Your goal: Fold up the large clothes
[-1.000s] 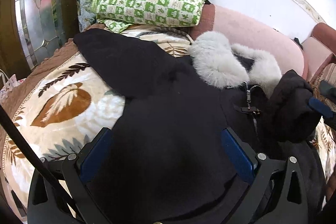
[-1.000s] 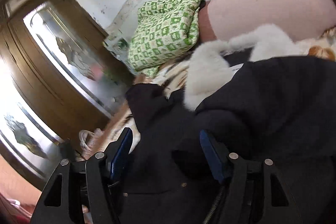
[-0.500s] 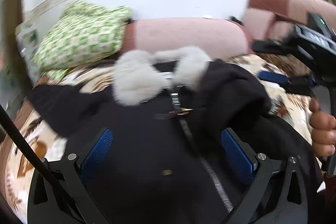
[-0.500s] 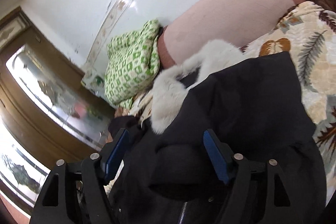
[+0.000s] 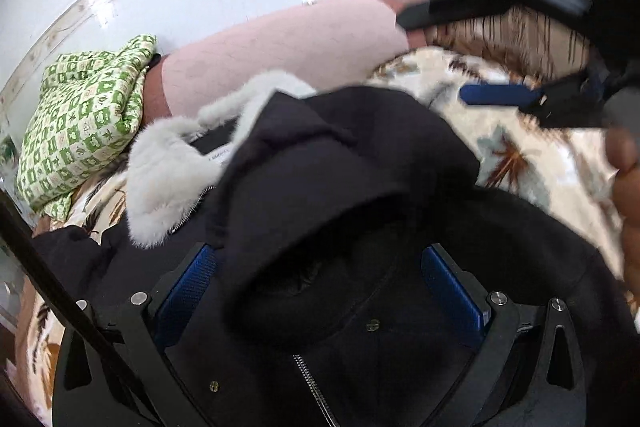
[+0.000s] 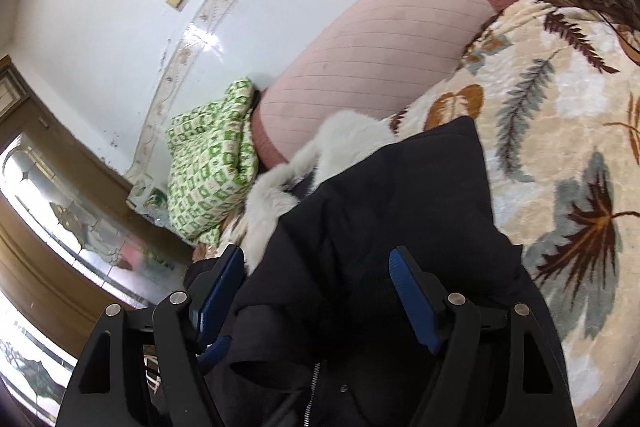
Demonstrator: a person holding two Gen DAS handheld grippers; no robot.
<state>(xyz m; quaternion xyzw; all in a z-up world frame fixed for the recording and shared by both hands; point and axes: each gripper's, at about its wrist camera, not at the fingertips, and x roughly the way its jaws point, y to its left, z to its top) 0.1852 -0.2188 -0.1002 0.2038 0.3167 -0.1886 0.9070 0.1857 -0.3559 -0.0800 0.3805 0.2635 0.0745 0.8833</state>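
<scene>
One black coat (image 5: 352,187) with a pale fur collar (image 5: 160,179) lies on a leaf-patterned blanket (image 6: 560,131), a sleeve folded across its zipped front. Both grippers hover over it: the left gripper (image 5: 316,279) spread wide, the right gripper (image 6: 316,279) with jaws just opening, neither pad pressing the cloth. Beyond sit a pink bolster (image 6: 380,59) and a green checked bundle (image 5: 84,119).

Black zip-front coat (image 5: 360,187) with grey fur collar, sleeve folded across, on leaf-print blanket (image 6: 560,147)
</scene>
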